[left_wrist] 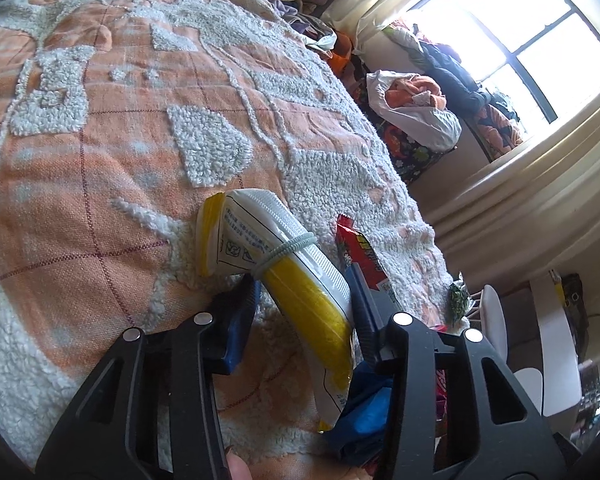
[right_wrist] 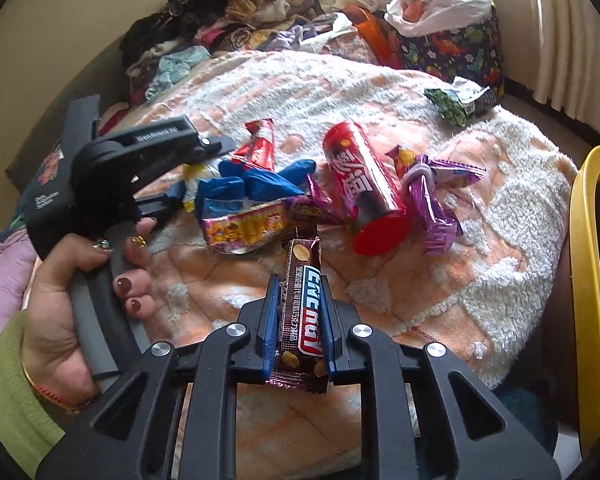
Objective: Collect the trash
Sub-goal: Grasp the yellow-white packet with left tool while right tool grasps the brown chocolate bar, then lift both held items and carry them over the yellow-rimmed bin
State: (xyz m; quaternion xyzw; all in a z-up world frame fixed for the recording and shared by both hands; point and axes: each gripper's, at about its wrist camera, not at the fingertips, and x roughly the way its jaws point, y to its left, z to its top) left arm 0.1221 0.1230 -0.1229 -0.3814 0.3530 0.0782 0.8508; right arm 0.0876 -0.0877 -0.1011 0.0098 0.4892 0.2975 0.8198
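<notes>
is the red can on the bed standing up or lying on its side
Lying on its side. The red can rests lengthwise on the bedspread, its round end facing the camera.

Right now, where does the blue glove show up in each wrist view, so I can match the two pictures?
Left wrist view: blue glove low and right of centre, behind the left claw's right finger, under the yellow-and-white packet.
Right wrist view: blue glove left of centre in the trash pile, beside the left claw.
Shared landmark: white plastic bag of clothes.
</notes>
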